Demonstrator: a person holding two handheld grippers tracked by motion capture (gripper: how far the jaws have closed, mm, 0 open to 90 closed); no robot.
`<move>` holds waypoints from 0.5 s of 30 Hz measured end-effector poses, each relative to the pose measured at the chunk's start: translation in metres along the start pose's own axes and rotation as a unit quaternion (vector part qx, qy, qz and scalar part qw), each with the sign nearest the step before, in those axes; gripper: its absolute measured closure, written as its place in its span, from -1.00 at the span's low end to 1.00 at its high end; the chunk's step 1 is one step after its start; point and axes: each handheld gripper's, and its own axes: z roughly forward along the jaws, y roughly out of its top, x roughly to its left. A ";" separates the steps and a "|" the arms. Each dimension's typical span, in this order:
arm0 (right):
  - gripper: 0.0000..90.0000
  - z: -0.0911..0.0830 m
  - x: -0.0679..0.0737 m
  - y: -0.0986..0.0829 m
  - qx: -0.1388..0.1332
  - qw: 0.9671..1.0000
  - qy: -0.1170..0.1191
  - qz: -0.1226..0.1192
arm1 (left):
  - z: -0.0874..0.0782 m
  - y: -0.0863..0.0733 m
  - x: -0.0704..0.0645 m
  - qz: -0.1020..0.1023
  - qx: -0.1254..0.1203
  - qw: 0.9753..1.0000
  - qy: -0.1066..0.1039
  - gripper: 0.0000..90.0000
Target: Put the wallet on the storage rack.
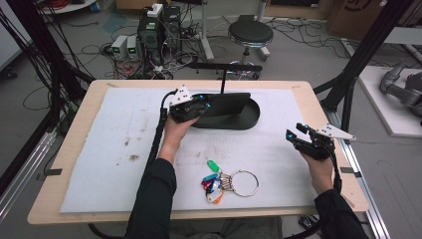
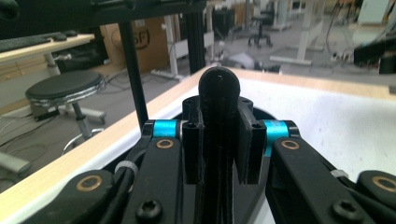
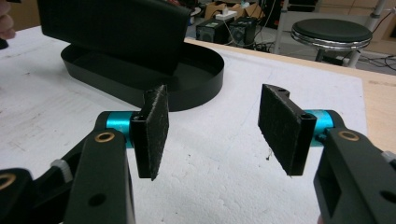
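- Your left hand-held gripper (image 1: 199,106) is clenched on the black panel's (image 1: 226,103) end, holding it on edge over the oval tray (image 1: 251,119) at the counter's (image 1: 74,164) far side.
- The panel looks stiff, thin and light; that end grip suits it, though it may pivot.
- Your right hand-held gripper (image 3: 212,128) hangs released, near the keys (image 1: 219,181).
- The panel's lower edge hides behind the tray wall.

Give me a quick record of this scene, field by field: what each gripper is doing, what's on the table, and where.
left gripper: shut on black upright panel
right gripper: open, empty, at table's right side
black oval tray: far centre, panel stands in it
key ring with coloured tags: near edge, apart from both grippers
surface: white foam sheet on wooden table
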 end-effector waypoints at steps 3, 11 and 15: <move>-0.01 0.000 0.000 0.000 0.001 1.000 0.001 0.001 | 0.007 -0.006 0.002 0.000 -0.013 1.000 0.001 0.67; 0.00 0.000 0.000 0.000 0.000 1.000 -0.001 -0.003 | 0.017 -0.021 0.007 -0.005 -0.015 1.000 0.001 0.67; -0.01 0.001 0.000 -0.001 0.002 1.000 0.001 0.001 | 0.015 -0.020 0.008 0.008 0.004 1.000 0.007 0.67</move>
